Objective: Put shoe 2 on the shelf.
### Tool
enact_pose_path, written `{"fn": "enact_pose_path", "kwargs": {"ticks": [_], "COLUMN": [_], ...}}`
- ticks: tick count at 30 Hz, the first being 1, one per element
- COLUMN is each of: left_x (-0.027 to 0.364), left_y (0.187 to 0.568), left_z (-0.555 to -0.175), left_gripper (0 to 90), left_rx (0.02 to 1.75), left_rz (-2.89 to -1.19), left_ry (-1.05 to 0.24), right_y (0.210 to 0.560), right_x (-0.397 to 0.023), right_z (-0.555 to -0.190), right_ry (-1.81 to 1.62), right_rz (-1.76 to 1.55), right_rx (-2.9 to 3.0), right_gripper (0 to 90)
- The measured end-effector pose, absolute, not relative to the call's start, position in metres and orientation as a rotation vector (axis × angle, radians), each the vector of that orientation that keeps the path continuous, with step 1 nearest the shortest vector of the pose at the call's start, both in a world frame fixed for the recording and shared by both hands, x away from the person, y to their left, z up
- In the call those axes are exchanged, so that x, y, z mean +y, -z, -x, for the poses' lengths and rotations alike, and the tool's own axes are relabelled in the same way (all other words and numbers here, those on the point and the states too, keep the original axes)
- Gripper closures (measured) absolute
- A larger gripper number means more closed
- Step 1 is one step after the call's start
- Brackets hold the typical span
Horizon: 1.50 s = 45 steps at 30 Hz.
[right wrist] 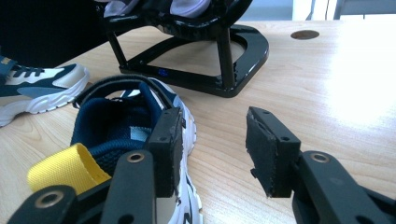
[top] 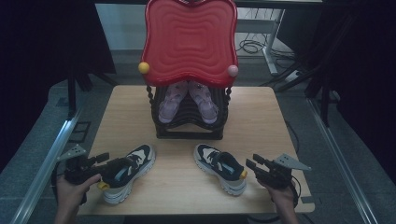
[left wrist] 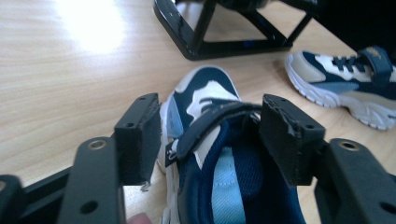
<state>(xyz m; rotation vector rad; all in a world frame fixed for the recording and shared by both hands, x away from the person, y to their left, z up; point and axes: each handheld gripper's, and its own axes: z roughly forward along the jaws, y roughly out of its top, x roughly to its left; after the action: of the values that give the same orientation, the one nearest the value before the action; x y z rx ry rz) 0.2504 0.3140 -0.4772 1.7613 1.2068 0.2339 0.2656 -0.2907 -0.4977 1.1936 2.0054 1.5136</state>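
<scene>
Two navy-and-white child's sneakers lie on the wooden table [top: 261,121]. The left sneaker [top: 128,170] [left wrist: 210,154] has its heel opening between the pads of my left gripper [top: 106,161] [left wrist: 212,128]; the pads stand close against its sides, and I see no squeeze on the collar. The right sneaker [top: 219,165] [right wrist: 121,126] has a yellow heel loop [right wrist: 65,170]. My right gripper [top: 252,162] [right wrist: 212,140] is open just beside it. One jaw rests by the shoe's side, and bare table shows between the pads.
A black shoe rack [top: 189,133] stands at the table's middle back and holds a pair of pink shoes [top: 168,105]. A red wavy top [top: 189,37] with a yellow ball [top: 144,67] and a pink ball [top: 232,70] crowns it. Metal rails run along both sides.
</scene>
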Motion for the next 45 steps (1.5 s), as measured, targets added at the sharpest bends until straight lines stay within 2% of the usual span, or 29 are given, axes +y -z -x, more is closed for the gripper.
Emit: {"fn": "enact_pose_path", "kwargs": {"ticks": [5,11,23,26,31,33,39,45], "left_x": [0.310,0.313,0.317,0.317,0.316,0.317,0.316,0.316], "left_y": [0.484,0.487,0.494,0.496,0.497,0.496,0.497,0.497], "left_z": [-0.255,-0.264,-0.271,-0.272,-0.270,-0.270,-0.269,-0.268], "left_gripper": [41.2,43.4,45.3,48.6,63.0,65.7,66.7,66.6], "left_rx": [1.192,1.143,1.168,1.165,1.133,1.127,1.129,1.141], "left_rz": [-1.813,-1.839,-1.907,-1.914,-1.931,-1.943,-1.935,-1.927], "left_ry": [-0.204,-0.101,-0.103,-0.102,-0.111,-0.122,-0.129,-0.131], "right_y": [0.498,0.499,0.500,0.500,0.494,0.487,0.462,0.464], "right_x": [-0.292,-0.293,-0.292,-0.292,-0.292,-0.293,-0.290,-0.271], "right_z": [-0.265,-0.267,-0.267,-0.268,-0.269,-0.269,-0.284,-0.308], "right_ry": [-1.512,-1.510,-1.504,-1.503,-1.514,-1.525,-1.612,-1.590], "right_rz": [-1.203,-1.227,-1.237,-1.234,-1.192,-1.153,-1.106,-1.058], "right_rx": [1.998,1.985,1.987,1.987,1.986,1.991,2.086,2.193], "right_gripper": [54.5,53.6,53.5,53.5,53.3,51.9,46.3,45.8]}}
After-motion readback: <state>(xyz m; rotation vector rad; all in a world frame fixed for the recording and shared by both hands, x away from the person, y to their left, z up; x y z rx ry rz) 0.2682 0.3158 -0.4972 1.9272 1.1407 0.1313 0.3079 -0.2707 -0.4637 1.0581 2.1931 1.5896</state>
